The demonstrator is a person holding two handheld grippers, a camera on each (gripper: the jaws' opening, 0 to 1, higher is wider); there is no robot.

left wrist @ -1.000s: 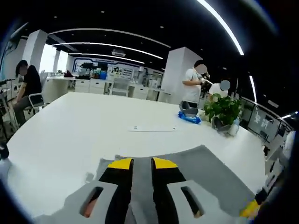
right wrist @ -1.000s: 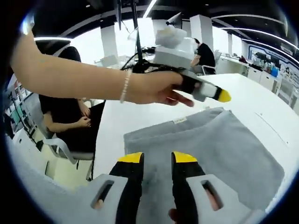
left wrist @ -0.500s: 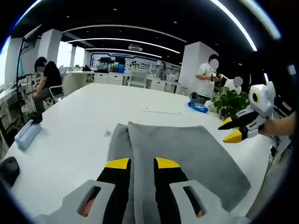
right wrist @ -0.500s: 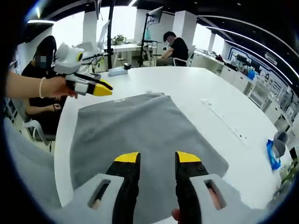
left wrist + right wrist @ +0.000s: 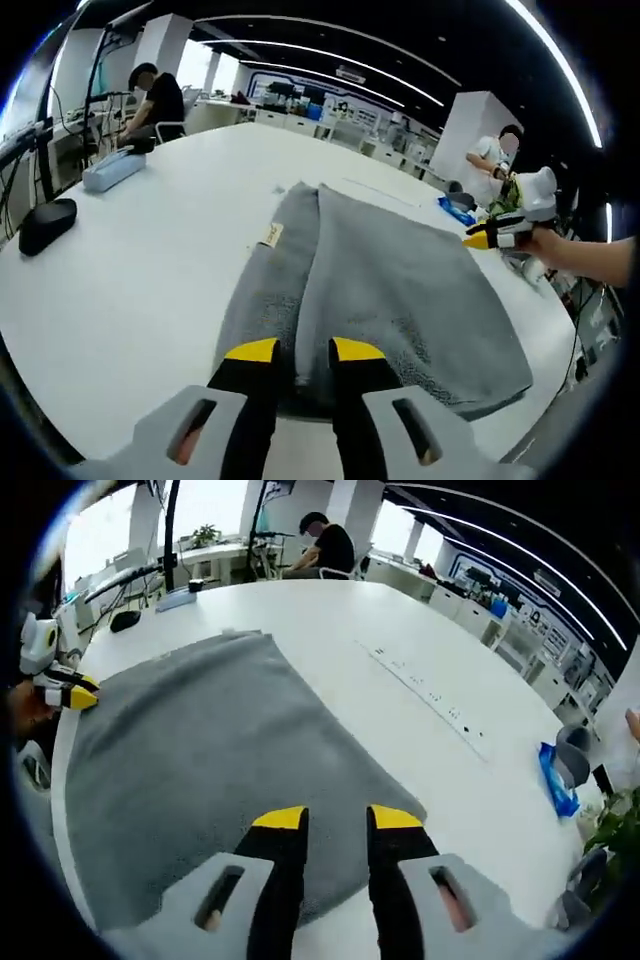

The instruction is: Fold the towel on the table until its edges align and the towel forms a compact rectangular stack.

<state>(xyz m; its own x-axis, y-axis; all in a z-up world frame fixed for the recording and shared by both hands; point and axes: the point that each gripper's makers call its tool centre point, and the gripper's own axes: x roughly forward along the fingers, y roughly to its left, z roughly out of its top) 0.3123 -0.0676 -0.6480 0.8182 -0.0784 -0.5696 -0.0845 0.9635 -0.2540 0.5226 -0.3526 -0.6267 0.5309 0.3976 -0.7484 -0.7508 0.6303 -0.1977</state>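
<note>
A grey towel [image 5: 400, 280] lies flat on the white table [image 5: 130, 260], its upper layer folded over a narrower strip that carries a small white tag [image 5: 270, 234]. My left gripper [image 5: 303, 352] hovers at the towel's near edge, jaws a narrow gap apart with nothing between them. My right gripper [image 5: 482, 240] is held by a hand at the towel's far right side. In the right gripper view the towel [image 5: 200, 740] spreads ahead of my right gripper [image 5: 337, 820], which stands over its near edge with a narrow empty gap. My left gripper [image 5: 78, 693] sits at the towel's left edge.
A black mouse [image 5: 47, 214] and a pale blue case [image 5: 113, 170] lie on the table's left. A long white power strip [image 5: 425, 695] runs beyond the towel, with a blue object [image 5: 555, 780] and a plant [image 5: 612, 830] near the table edge. People sit at desks behind.
Both grippers have drawn back and apart to opposite edges of the towel. The towel itself lies folded much as before; both views have swung with the hands.
</note>
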